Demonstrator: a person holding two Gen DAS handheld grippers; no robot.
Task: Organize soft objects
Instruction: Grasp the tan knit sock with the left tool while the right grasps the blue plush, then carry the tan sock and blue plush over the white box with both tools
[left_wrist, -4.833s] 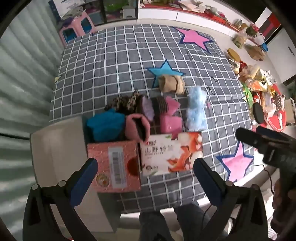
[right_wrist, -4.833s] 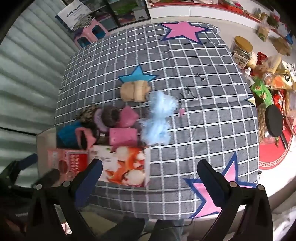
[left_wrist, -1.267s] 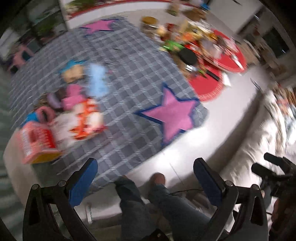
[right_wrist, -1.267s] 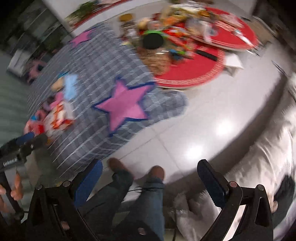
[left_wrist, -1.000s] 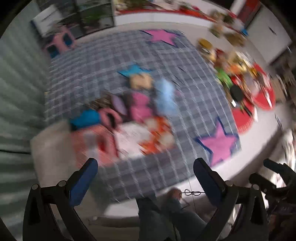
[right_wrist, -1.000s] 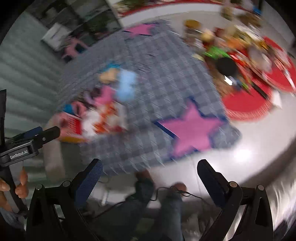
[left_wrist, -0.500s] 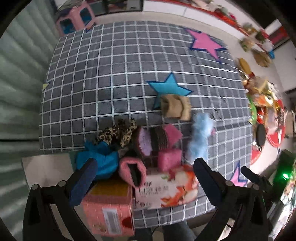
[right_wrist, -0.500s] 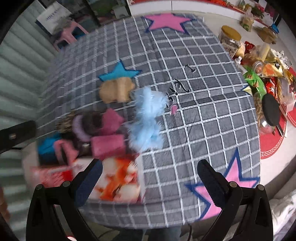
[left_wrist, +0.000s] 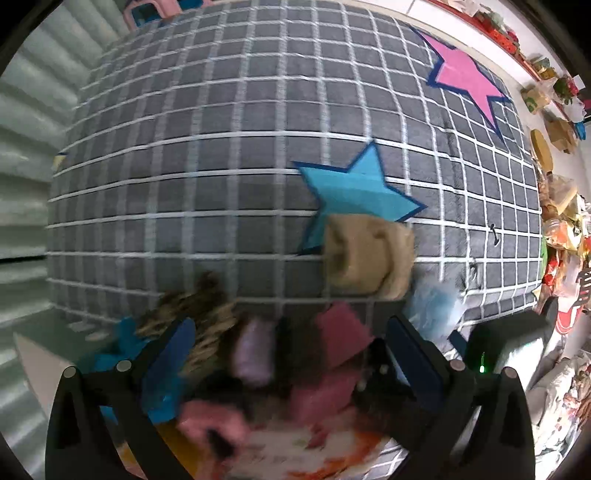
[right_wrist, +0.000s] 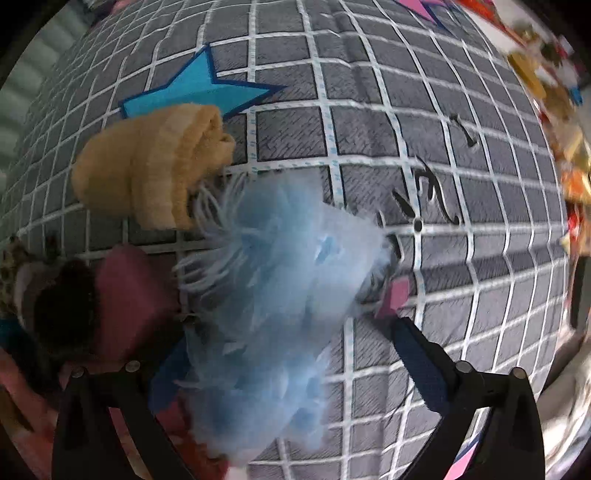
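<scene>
Both grippers have dropped much closer to the pile than half a second ago. The right gripper (right_wrist: 288, 354) has its fingers spread wide around the fluffy light-blue item (right_wrist: 280, 295) at frame centre; contact is unclear. Just upper left lies the tan rolled sock (right_wrist: 155, 162), overlapping the blue star (right_wrist: 192, 88). The left gripper (left_wrist: 291, 350), jaws apart and holding nothing, hovers over blurred pink socks (left_wrist: 340, 332) and leopard-print sock (left_wrist: 192, 314). Open checkered mat (left_wrist: 221, 147) fills the upper frame; the box at the bottom is too blurred to tell its contents.
</scene>
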